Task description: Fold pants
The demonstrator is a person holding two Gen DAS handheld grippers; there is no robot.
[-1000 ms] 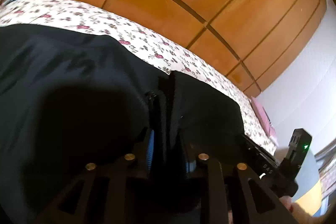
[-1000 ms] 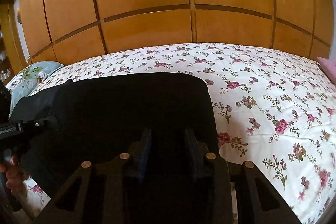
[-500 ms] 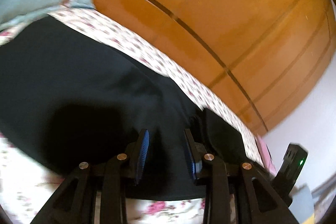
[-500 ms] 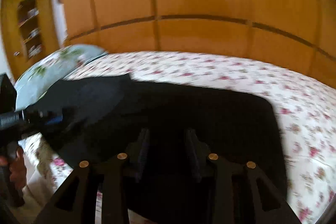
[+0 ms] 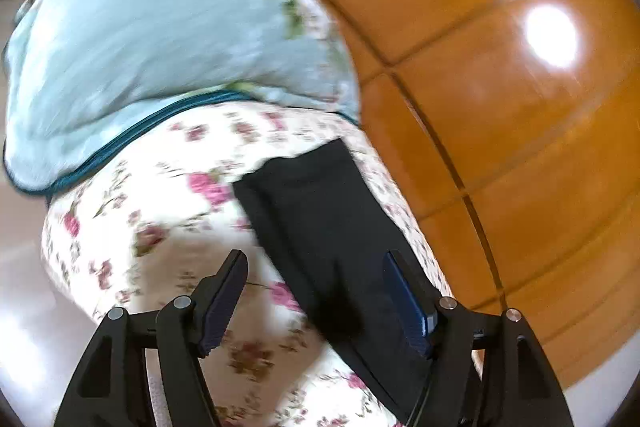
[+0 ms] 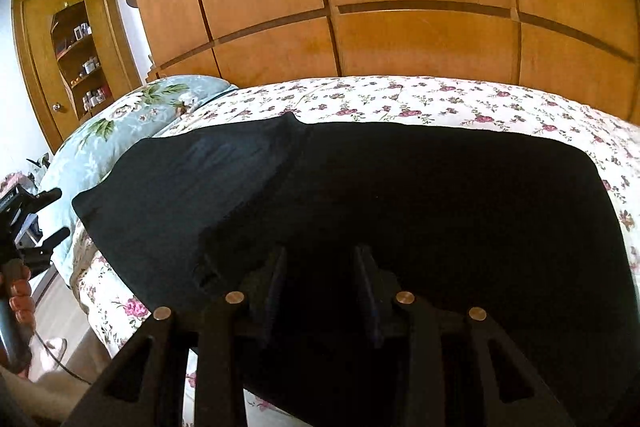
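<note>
Left claw (image 5: pixel 316 303) now clear (pants (image 6: pixel 360 195) flat)

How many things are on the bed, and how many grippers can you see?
Black pants: 1
Light blue pillow: 1
Grippers: 2, the left gripper with its fingers opening and nothing between them, and the right gripper
Total: 4

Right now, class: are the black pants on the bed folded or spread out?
Folded. The black pants lie on the floral bedspread as a compact rectangle, with one layer's edge stepping across the top surface.
</note>
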